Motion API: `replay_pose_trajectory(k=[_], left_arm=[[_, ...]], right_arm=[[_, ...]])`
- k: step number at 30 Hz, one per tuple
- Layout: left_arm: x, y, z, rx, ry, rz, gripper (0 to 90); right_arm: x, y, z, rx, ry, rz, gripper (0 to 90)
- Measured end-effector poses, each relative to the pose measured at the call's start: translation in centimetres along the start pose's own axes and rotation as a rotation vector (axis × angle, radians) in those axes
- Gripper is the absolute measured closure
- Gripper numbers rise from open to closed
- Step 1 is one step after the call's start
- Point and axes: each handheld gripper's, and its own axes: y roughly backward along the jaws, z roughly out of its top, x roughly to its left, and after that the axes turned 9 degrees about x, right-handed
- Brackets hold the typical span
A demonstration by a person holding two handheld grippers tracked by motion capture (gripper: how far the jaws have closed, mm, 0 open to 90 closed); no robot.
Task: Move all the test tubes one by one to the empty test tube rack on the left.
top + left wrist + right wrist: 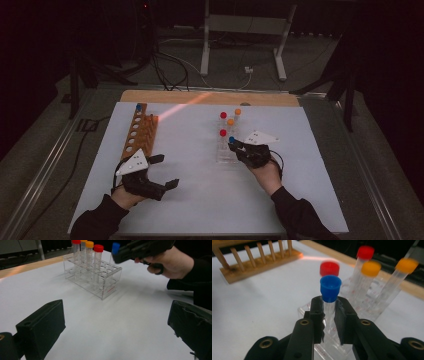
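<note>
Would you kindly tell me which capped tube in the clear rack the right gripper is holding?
The blue-capped clear tube: the right gripper clamps it just below its cap, while the red- and orange-capped tubes stand free.

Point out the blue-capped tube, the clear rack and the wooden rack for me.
blue-capped tube [330,288]: right gripper view, on its blue cap.
clear rack [110,277]: left gripper view, on its near end wall.
wooden rack [142,131]: high view, on its orange side.
</note>
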Motion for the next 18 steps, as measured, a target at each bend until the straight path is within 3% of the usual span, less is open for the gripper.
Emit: replay_pose_trajectory(k=[11, 14, 18], left_arm=[[-0.2, 0.3, 0.4, -0.012, -0.009, -0.012, 2.0], [-0.4, 0.4, 0.6, -0.013, -0.016, -0.017, 2.0], [-0.7, 0.6, 1.0, -0.02, -0.024, -0.034, 2.0]], right_arm=[[0.6, 4.9, 2.5, -0.141, 0.036, 0.005, 77.3], [1.4, 5.5, 2.8, -0.152, 0.052, 0.033, 77.2], [2.8, 5.1, 2.5, -0.126, 0.084, 0.088, 77.2]])
